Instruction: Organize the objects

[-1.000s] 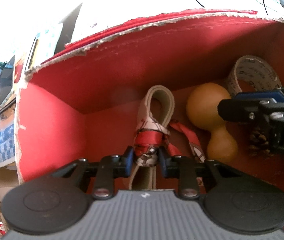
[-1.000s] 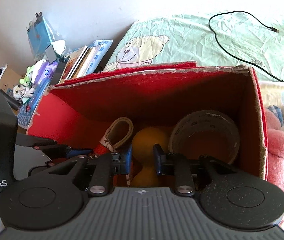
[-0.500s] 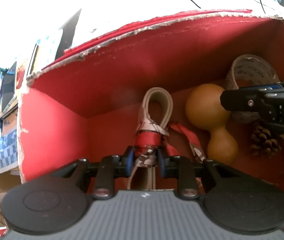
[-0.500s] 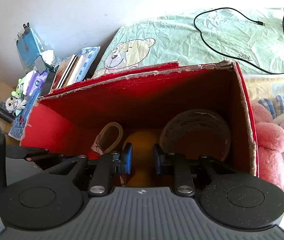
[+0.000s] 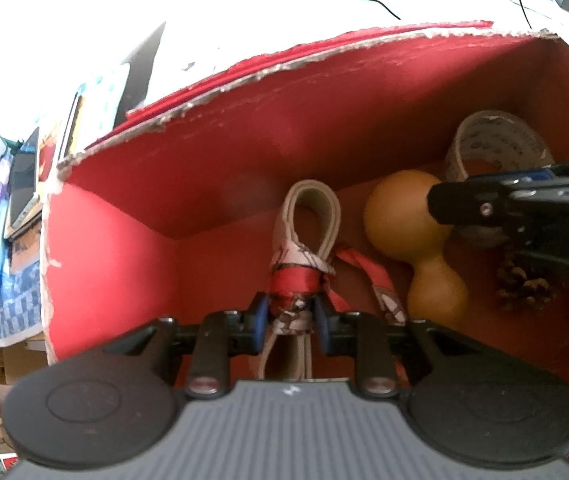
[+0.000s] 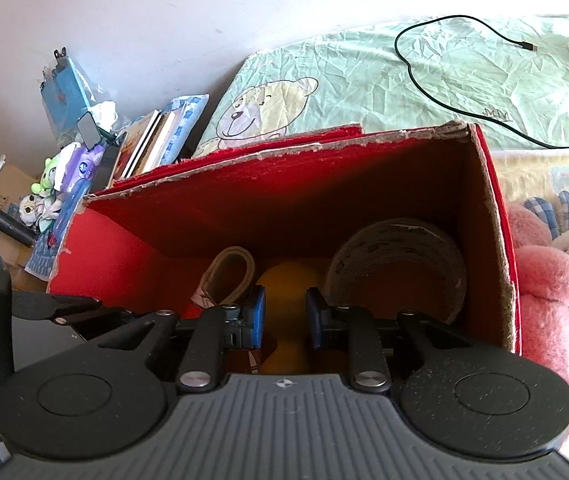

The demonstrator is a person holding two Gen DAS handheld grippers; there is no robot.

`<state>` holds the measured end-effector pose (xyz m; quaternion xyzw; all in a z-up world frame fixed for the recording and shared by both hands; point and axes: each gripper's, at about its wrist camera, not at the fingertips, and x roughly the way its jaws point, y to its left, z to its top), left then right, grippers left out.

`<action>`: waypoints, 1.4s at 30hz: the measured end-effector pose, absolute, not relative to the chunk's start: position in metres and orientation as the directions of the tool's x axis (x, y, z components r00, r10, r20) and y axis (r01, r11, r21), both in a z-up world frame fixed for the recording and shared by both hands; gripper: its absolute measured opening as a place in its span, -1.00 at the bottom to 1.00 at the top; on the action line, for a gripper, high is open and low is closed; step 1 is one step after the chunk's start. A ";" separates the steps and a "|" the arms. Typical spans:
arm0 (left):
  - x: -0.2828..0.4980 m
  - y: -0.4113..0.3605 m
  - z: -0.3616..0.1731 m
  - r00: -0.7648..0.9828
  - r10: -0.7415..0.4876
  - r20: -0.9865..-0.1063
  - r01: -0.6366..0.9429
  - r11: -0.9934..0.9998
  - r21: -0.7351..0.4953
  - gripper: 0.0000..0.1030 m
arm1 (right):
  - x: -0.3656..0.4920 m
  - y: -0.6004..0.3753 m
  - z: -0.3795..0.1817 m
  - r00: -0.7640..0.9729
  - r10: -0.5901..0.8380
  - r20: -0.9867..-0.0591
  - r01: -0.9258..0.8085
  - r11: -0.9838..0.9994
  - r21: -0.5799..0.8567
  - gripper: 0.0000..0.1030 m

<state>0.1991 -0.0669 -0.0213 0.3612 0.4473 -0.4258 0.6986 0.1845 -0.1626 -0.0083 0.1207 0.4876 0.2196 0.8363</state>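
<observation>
White "DA" legible on right gripper body; tape roll print unreadable.

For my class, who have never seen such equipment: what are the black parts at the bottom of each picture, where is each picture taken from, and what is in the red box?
There is no robot here: a person holds a two-fingered gripper in each hand, and each carries a wide-angle camera looking along its fingers. The black parts are the grippers' own bodies.

The left camera shows the left gripper shut on a beige strap wrapped in a red patterned scarf. The right gripper is open and empty, above the box.

In the red cardboard box lie a yellow gourd-shaped object, a roll of printed tape leaning at the back, and a pine cone. The box stands by a bed with a green bear-print sheet and pink plush toys.
</observation>
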 end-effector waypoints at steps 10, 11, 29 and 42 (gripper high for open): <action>0.175 -0.072 -0.007 0.330 -0.253 -0.909 0.873 0.448 0.192 -0.15 | 0.183 -0.166 -0.006 0.443 0.511 -0.736 -0.261 0.859 0.440 -0.50; 0.173 -0.072 -0.005 0.340 -0.251 -0.906 0.866 0.459 0.198 -0.12 | 0.182 -0.166 -0.006 0.445 0.513 -0.734 -0.262 0.859 0.441 -0.50; 0.152 -0.031 0.005 0.472 -0.258 -0.843 0.760 0.604 0.241 0.36 | 0.145 -0.179 0.012 0.523 0.480 -0.705 -0.269 0.877 0.397 -0.48; 0.112 0.011 0.033 0.509 -0.248 -0.824 0.693 0.686 0.222 0.40 | 0.095 -0.200 0.032 0.558 0.527 -0.641 -0.326 0.849 0.415 -0.33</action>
